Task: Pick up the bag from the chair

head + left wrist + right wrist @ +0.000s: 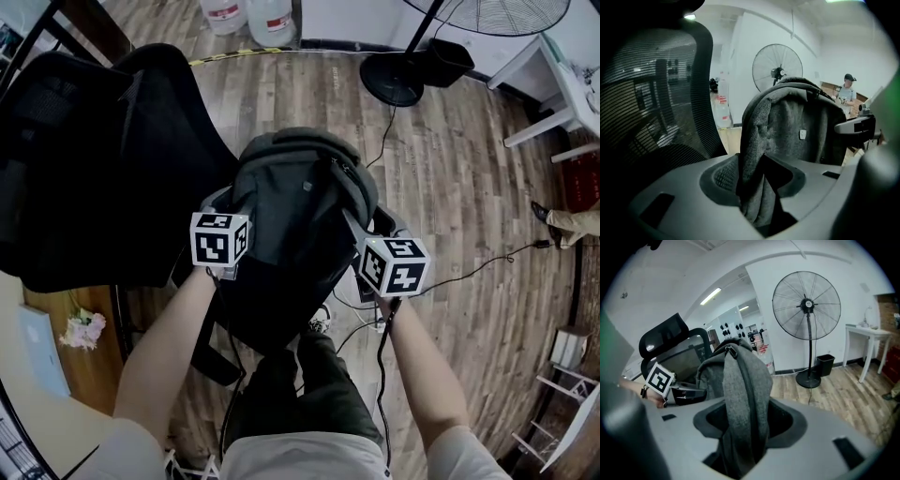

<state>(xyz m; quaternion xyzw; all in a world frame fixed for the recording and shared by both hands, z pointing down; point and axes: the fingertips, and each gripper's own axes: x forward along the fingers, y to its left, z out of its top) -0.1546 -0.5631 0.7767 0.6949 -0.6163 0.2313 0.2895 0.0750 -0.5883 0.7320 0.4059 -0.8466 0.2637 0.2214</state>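
A dark grey backpack [295, 220] hangs upright between my two grippers, over the wood floor and above the person's legs, just right of the black mesh office chair [84, 169]. My left gripper [228, 204] is shut on the bag's left side, with a fold of grey fabric [761, 140] pinched between its jaws [754, 187]. On the bag's right side my right gripper [361, 230] is shut too, and a grey strap-like fold [743, 380] runs through its jaws [743, 432]. The left gripper's marker cube [660, 379] shows beyond the bag.
A standing fan's base [394, 80] and a black bin [445, 58] stand on the floor ahead. White table legs [544, 84] are at the right, water bottles [248, 17] at the top. Cables [469, 272] trail across the floor. A person [846, 93] stands far off.
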